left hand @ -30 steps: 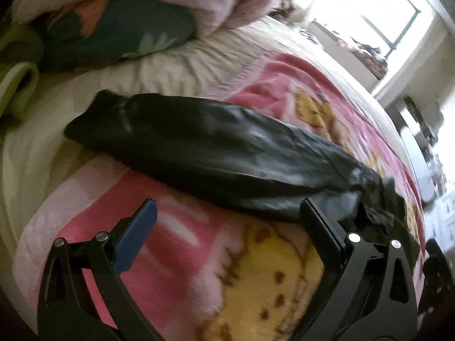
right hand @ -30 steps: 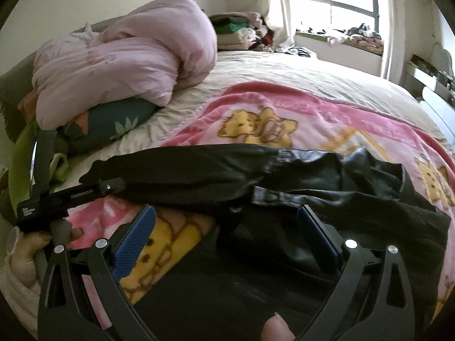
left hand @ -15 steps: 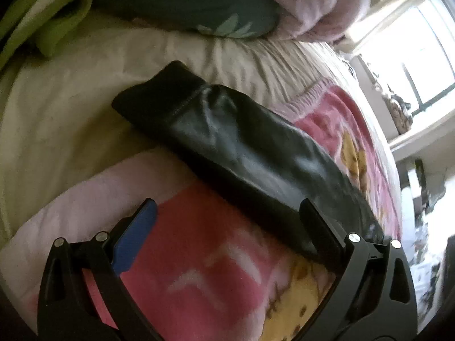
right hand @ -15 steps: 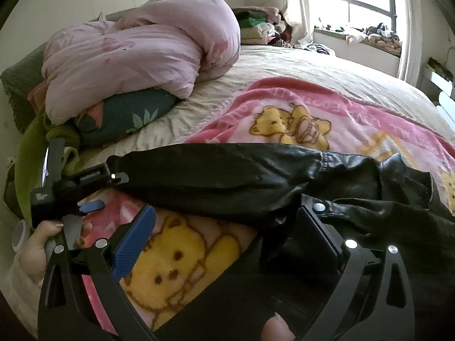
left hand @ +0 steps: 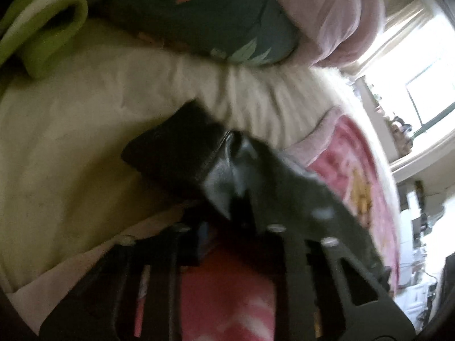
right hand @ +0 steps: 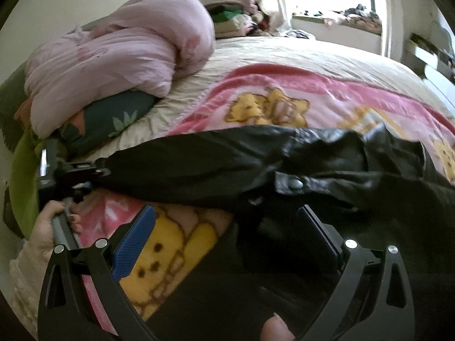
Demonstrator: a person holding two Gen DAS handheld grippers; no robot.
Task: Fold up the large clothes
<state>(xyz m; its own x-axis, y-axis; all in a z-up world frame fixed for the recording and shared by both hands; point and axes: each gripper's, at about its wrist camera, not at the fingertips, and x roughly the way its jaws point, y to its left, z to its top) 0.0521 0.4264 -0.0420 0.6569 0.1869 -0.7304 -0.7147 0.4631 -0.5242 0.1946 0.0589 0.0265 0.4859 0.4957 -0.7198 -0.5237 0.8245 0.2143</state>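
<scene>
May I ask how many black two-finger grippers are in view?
2. The left gripper, far left, jaws just closing on the black leather jacket's sleeve cuff; the right gripper, foreground, open above its body.

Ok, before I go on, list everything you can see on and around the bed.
black jacket: one, black, spread across the blanket, sleeve stretched left
sleeve cuff: one, black, on the cream sheet
blanket: one, pink with yellow bears, under the jacket
sheet: one, cream, covers the bed
duvet: one, lilac, bundled at the bed's head
pillow: one, dark teal with leaves, under the duvet
green fabric: one, lime, far left
folded clothes: a pile, mixed, near the window
left gripper: just closed, pinching the sleeve by the cuff
right gripper: open over the jacket
</scene>
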